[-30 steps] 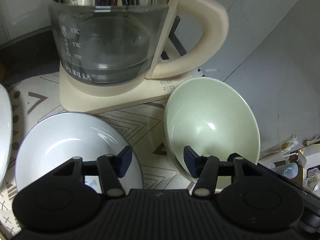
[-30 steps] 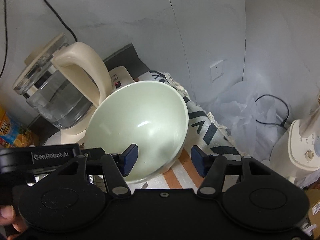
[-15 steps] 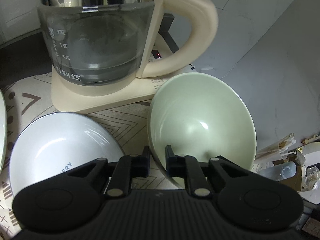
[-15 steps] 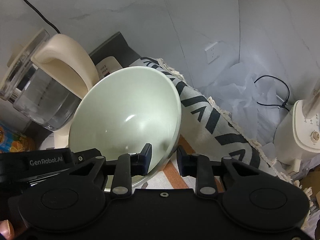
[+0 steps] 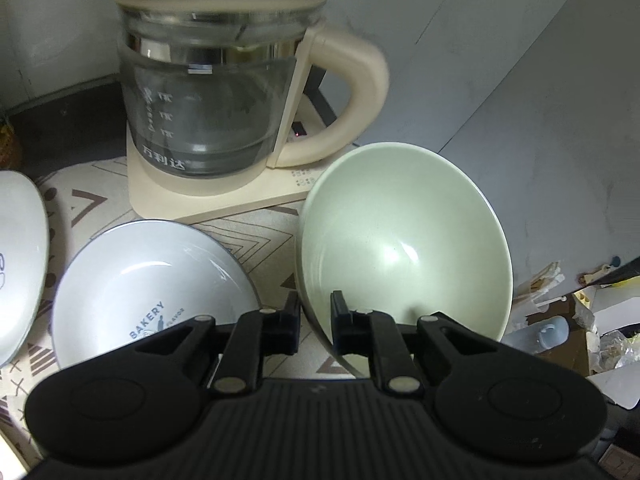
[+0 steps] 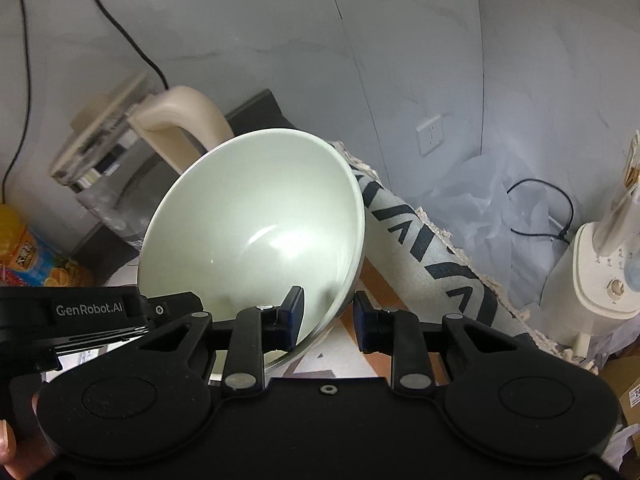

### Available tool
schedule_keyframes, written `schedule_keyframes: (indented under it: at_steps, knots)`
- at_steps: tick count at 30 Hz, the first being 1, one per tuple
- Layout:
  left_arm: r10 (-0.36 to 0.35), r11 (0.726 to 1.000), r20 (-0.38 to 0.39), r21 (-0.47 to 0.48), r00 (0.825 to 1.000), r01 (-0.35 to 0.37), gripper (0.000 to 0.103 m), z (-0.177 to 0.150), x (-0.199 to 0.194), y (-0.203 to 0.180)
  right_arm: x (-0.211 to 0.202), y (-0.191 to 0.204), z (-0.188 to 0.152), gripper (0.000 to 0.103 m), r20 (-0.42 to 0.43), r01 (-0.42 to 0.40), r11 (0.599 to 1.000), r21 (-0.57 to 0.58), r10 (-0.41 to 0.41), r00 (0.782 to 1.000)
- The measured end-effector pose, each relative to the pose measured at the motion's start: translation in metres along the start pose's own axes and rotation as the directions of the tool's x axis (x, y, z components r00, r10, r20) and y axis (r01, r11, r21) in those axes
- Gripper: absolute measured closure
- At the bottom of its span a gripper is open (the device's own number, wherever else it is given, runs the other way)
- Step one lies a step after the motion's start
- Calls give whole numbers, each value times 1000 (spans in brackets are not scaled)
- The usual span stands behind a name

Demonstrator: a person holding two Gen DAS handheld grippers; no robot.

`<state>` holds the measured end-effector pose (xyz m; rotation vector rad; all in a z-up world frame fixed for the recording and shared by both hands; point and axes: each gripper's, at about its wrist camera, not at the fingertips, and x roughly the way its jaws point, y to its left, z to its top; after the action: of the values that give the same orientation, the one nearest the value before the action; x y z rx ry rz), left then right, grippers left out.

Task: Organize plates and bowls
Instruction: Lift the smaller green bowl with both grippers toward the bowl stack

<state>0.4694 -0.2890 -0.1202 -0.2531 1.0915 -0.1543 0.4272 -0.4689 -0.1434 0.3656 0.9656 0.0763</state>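
Observation:
A pale green bowl is held tilted above the patterned cloth. My left gripper is shut on its near left rim. In the right wrist view the same green bowl has its right rim between the fingers of my right gripper, which is shut on it. A white bowl printed "BAKERY" lies on the cloth to the left of the green bowl. Part of a white plate shows at the far left edge.
A glass kettle with a cream handle stands on its base just behind the bowls. The patterned cloth's fringed edge drops off to the right. A wall stands close behind. A white appliance and boxes are beyond the edge.
Both grippers closed from open onto the green bowl's rim. The bowl has since lifted and drawn back from the kettle.

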Motion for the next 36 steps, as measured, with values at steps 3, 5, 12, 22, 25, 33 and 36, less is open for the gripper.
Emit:
schedule_keyframes:
  at_steps: [3, 5, 12, 22, 25, 33, 36]
  knots:
    - [-20, 1000, 20, 11, 1000, 20, 90, -3, -17, 1, -15, 7, -3, 77, 32, 6, 1000, -9, -6, 999]
    - [-30, 999, 30, 17, 999, 29, 90, -6, -28, 4, -25, 14, -7, 77, 52, 14, 1000, -17, -13, 999]
    - [-49, 998, 63, 43, 997, 46, 90, -20, -66, 17, -49, 33, -18, 77, 94, 26, 999, -30, -23, 995]
    - [-80, 996, 72, 38, 994, 77, 90, -43, -102, 35, -52, 33, -22, 77, 117, 18, 999, -35, -14, 993]
    - [-81, 996, 77, 40, 994, 78, 90, -51, -111, 37, -53, 34, -21, 77, 127, 23, 998, -52, -16, 992]
    - [-90, 996, 70, 33, 994, 88, 90, -75, -128, 49, -59, 38, -37, 77, 125, 28, 998, -60, -20, 992]
    - [-91, 996, 64, 33, 994, 89, 89, -85, -131, 55, -63, 40, -49, 77, 120, 33, 998, -60, -26, 992]
